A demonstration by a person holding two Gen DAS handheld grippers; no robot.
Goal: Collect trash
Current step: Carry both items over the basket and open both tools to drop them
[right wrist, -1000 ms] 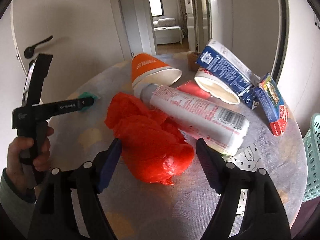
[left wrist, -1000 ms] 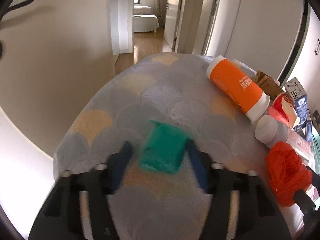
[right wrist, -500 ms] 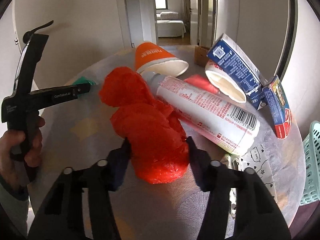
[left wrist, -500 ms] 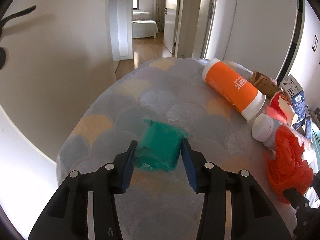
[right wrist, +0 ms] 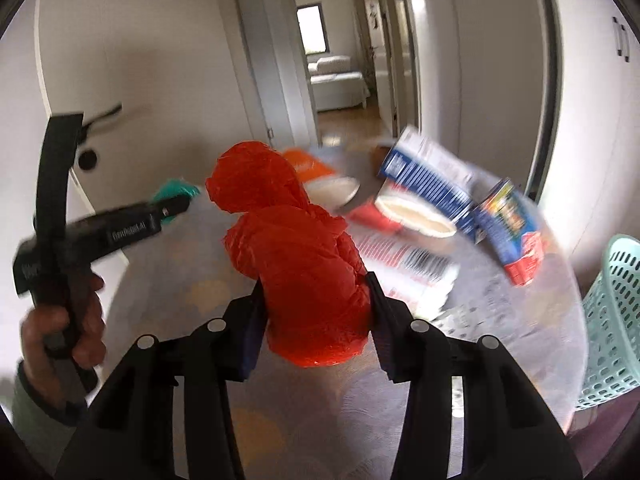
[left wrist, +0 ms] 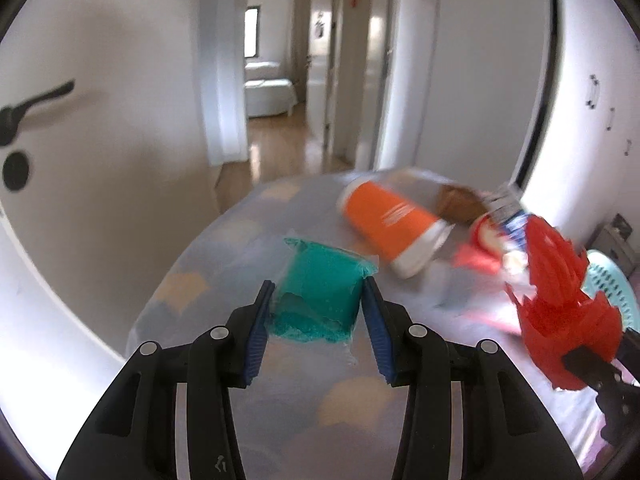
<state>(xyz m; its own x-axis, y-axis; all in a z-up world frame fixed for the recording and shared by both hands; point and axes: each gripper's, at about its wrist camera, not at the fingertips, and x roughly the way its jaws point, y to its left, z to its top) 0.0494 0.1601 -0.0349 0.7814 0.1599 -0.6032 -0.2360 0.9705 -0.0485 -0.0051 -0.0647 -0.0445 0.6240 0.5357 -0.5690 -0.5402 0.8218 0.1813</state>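
Trash is gripped in both claws above the bench (left wrist: 224, 412). A teal packet (left wrist: 318, 300) is pinched between the blue pads of the left claw (left wrist: 318, 312), clear of the patterned cloth. A crumpled red bag (right wrist: 296, 264) is squeezed by the right claw (right wrist: 316, 312), whose jaws are closing on it; the bag rises above them. On the bench behind, an orange cup (left wrist: 390, 226) is seen lying on its side, with a blue carton (right wrist: 430, 178), a small box (right wrist: 510, 228) and a white bottle (right wrist: 404, 268) near it, all blurred. A teal basket (right wrist: 616, 320) is seen just beside the bench's right edge
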